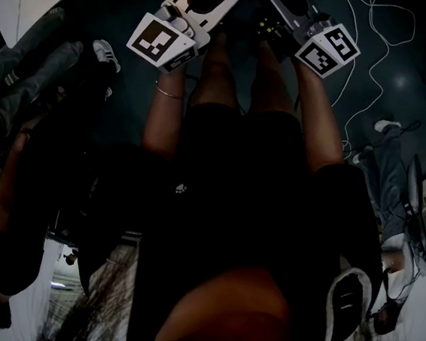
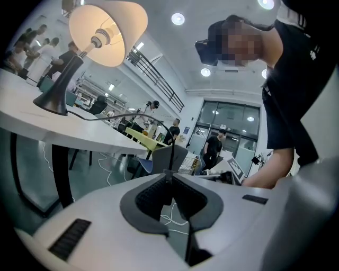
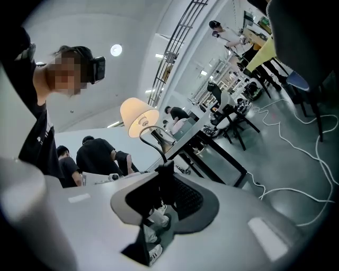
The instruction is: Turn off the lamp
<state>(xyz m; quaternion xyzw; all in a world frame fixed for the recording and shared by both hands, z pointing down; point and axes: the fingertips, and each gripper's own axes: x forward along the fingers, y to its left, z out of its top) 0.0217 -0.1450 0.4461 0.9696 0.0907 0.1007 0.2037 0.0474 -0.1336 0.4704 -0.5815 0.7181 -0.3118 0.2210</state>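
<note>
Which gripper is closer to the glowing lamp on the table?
Left, probably. The left gripper pinches the cord low beside the table, the lamp looming large above. The right gripper pinches the switch, seeing the lamp smaller, farther off.

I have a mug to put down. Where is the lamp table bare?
The white table is bare between the lamp base and its near edge. Right of the base the cord trails across. Off that end it is crowded: the left gripper clamps the cord, the right gripper a black block on it.

Seemingly no readable text anywhere.
</note>
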